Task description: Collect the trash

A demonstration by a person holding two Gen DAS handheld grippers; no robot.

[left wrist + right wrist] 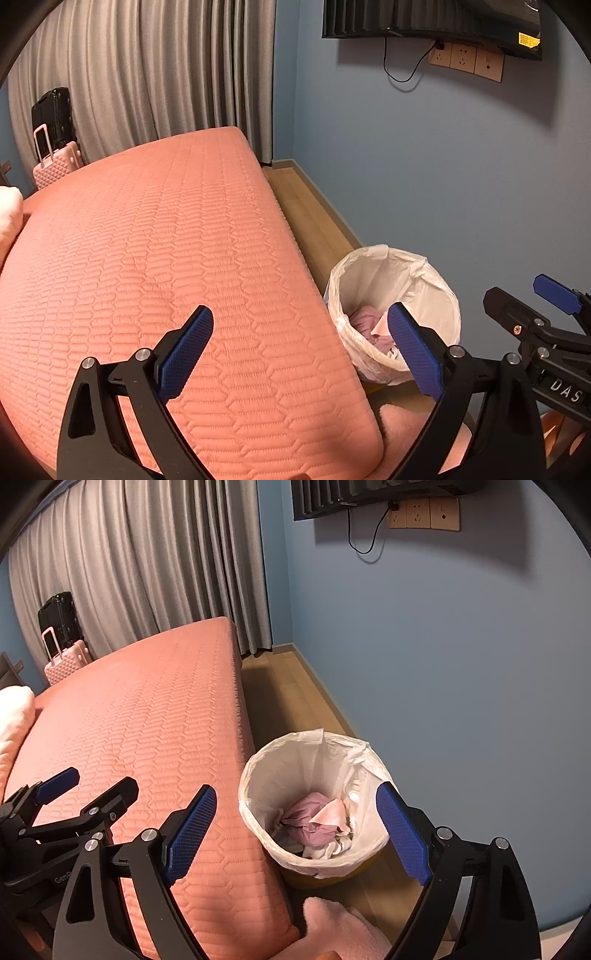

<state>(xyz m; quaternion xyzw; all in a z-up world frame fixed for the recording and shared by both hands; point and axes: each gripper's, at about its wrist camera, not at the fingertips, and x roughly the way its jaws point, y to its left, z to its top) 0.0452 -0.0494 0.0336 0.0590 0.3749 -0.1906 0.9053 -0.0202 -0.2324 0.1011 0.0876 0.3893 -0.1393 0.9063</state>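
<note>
A trash bin lined with a white plastic bag stands on the wood floor beside the bed; it also shows in the left wrist view. Crumpled pink and white trash lies inside it, also seen in the left wrist view. My right gripper is open and empty, hovering above the bin. My left gripper is open and empty over the bed's corner, left of the bin. Each gripper shows in the other's view: the right one and the left one.
A bed with a salmon quilted cover fills the left side. A pink fuzzy cloth lies at the bed's foot. A pink suitcase and a black one stand by grey curtains. A blue wall with outlets is right.
</note>
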